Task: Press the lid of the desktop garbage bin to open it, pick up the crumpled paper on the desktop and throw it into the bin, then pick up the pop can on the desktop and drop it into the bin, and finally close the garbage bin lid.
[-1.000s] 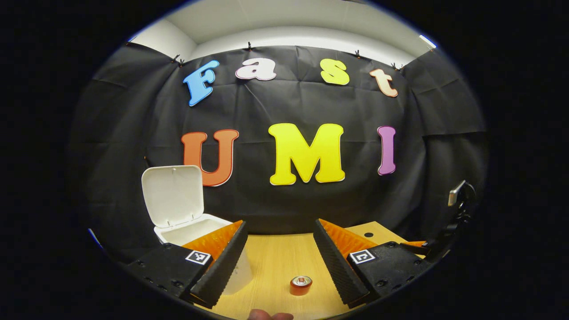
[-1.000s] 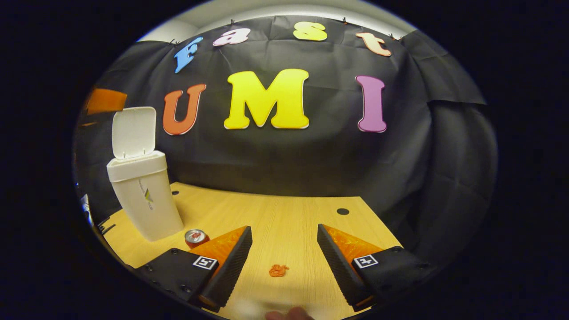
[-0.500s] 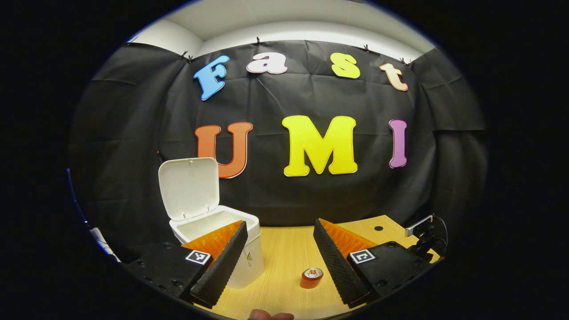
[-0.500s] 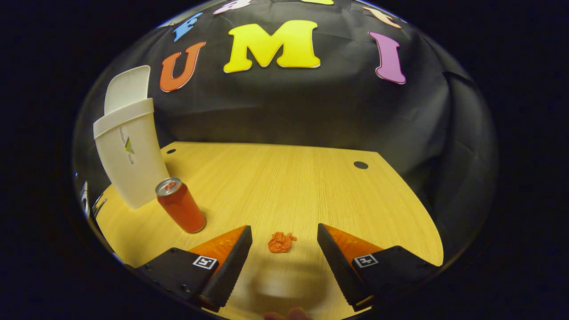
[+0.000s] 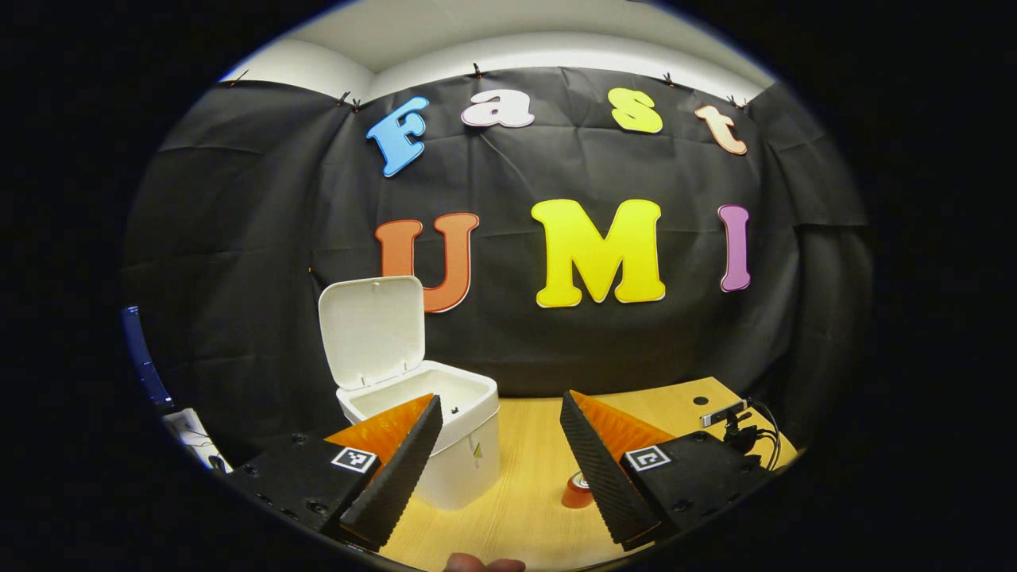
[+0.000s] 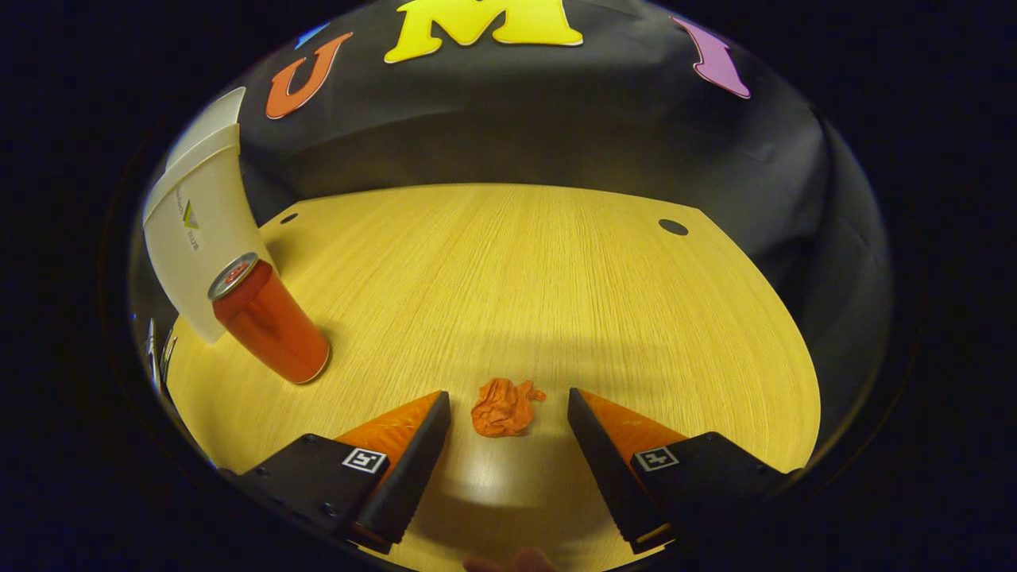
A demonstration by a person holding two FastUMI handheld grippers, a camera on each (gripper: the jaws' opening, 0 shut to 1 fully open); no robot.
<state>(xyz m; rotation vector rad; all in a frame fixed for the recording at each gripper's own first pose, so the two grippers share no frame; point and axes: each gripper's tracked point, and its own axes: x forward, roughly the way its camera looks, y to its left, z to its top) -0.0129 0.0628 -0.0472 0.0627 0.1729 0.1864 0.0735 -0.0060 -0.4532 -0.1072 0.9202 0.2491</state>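
**Right hand-held gripper spread wide at the crumpled paper; bin lid up**

The right hand-held gripper (image 6: 508, 433) was released, its two fingers set wide apart low over the pale wooden counter (image 6: 556, 270). The small orange crumpled paper (image 6: 504, 407) lay on the counter between the fingertips and just beyond them, touching neither. Bare counter stretched from the paper to the far and right edges. At far left the orange pop can (image 6: 268, 320) stood upright, just in front of the white plastic garbage bin (image 6: 195, 238), near the counter's left edge.

The left hand-held gripper (image 5: 499, 433) was also released, held above the counter. Beyond its left finger stood the bin (image 5: 457, 445) with its white lid (image 5: 371, 330) raised upright. The can (image 5: 575, 492) peeked out beside the right finger.
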